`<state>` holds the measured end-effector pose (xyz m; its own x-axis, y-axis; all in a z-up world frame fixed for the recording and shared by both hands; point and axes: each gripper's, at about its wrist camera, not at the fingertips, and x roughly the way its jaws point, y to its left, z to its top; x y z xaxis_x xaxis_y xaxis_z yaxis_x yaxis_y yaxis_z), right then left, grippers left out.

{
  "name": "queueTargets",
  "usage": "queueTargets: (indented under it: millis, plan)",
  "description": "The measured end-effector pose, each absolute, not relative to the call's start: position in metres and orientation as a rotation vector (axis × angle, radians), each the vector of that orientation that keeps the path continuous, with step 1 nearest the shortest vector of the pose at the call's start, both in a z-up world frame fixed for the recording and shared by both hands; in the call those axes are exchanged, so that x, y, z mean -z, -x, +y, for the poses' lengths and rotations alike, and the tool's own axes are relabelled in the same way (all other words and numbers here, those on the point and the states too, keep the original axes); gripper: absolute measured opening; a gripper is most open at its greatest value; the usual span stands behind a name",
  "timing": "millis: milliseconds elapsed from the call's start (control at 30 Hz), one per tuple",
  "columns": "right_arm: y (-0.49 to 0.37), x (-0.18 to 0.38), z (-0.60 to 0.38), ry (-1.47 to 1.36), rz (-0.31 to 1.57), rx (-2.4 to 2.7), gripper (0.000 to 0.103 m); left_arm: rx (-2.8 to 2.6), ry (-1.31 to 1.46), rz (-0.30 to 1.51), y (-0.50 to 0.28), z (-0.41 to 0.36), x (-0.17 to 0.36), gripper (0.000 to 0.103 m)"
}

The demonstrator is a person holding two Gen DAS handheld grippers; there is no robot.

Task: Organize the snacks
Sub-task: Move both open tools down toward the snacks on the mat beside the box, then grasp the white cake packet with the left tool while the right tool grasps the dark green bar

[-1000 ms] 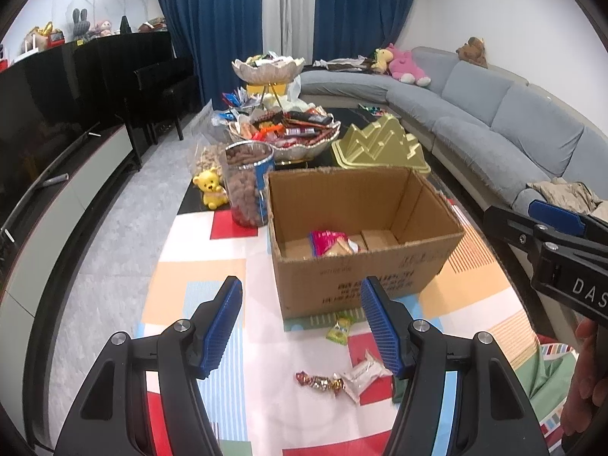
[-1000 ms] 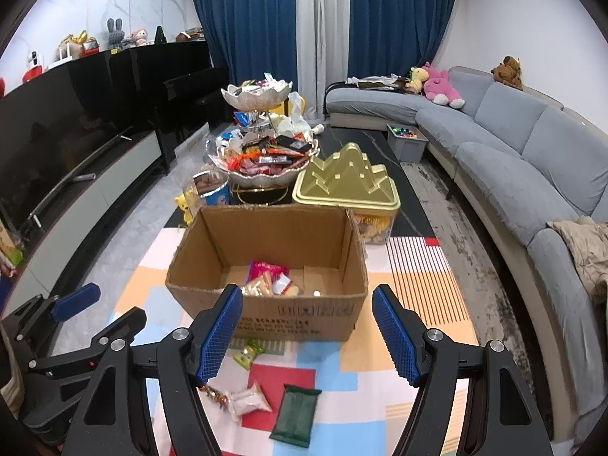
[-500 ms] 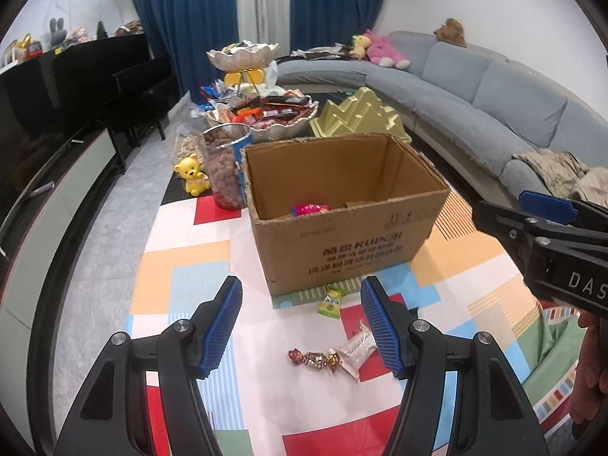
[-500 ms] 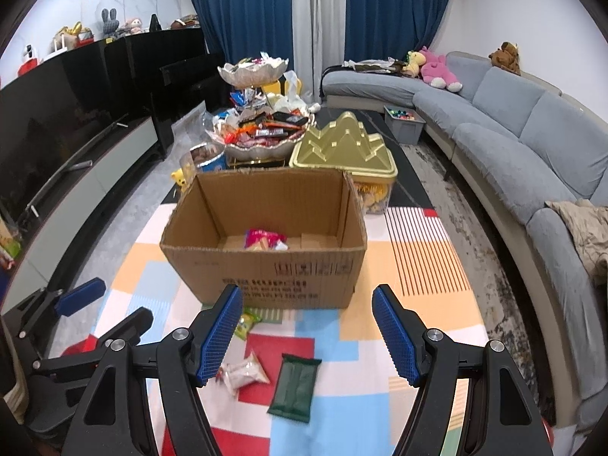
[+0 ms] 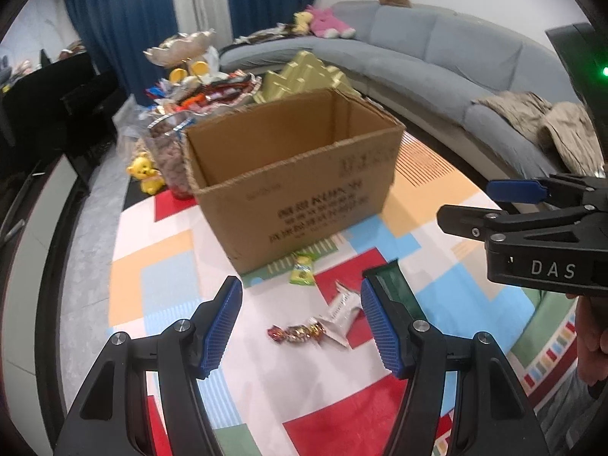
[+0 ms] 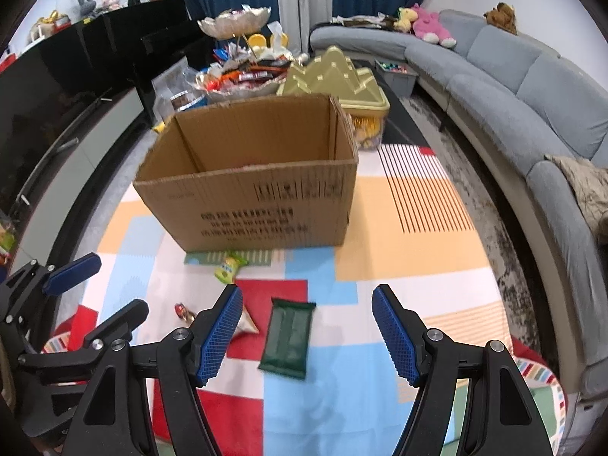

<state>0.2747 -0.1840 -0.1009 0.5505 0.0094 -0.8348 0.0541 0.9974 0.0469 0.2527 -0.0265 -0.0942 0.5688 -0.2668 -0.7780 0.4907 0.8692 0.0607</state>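
Observation:
An open cardboard box (image 5: 300, 174) (image 6: 258, 186) stands on a colourful play mat (image 6: 380, 273). Loose snacks lie on the mat in front of it: a small green packet (image 5: 302, 270) (image 6: 229, 266), a white wrapper (image 5: 341, 309) (image 6: 247, 321), a string of foil candies (image 5: 296, 332) and a dark green packet (image 6: 289, 336) (image 5: 391, 285). My left gripper (image 5: 300, 326) is open above the candies and white wrapper, holding nothing. My right gripper (image 6: 307, 336) is open above the dark green packet, also empty. The box's inside is hidden from both views.
Behind the box stand a tiered bowl of snacks (image 6: 243, 72), a gold mountain-shaped tin (image 6: 334, 76), a jar of nuts (image 5: 171, 155) and a yellow bear toy (image 5: 146, 173). A grey sofa (image 6: 532, 87) curves along the right; a dark TV unit (image 6: 68, 121) runs on the left.
Both grippers have sunk toward the mat and the snacks look larger and closer. The left view has rolled, tilting the box. The box's contents have dropped out of sight behind its front wall.

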Motion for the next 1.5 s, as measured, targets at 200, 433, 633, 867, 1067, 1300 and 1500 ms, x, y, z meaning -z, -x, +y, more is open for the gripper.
queueTargets:
  millis: [200, 433, 633, 867, 1067, 1300, 1500]
  plan:
    - [-0.272, 0.113, -0.182, -0.068, 1.035, 0.031, 0.071, 0.522, -0.317, 0.898, -0.252, -0.032, 0.110, 0.064]
    - [-0.273, 0.140, -0.179, -0.102, 1.144, 0.023, 0.071, 0.584, -0.363, 0.951, -0.258, -0.035, 0.126, 0.064]
    - [-0.276, 0.162, -0.179, -0.141, 1.233, 0.012, 0.071, 0.638, -0.420, 1.007, -0.264, -0.044, 0.142, 0.064]
    - [-0.284, 0.181, -0.180, -0.180, 1.315, 0.006, 0.071, 0.670, -0.450, 1.076, -0.274, -0.054, 0.163, 0.064]
    - [-0.293, 0.194, -0.176, -0.192, 1.371, -0.004, 0.071, 0.688, -0.475, 1.122, -0.282, -0.061, 0.182, 0.064]
    - [-0.307, 0.213, -0.170, -0.180, 1.440, -0.003, 0.071, 0.687, -0.493, 1.170, -0.296, -0.067, 0.200, 0.063]
    - [-0.317, 0.227, -0.167, -0.168, 1.484, 0.018, 0.071, 0.697, -0.495, 1.189, -0.303, -0.071, 0.210, 0.060]
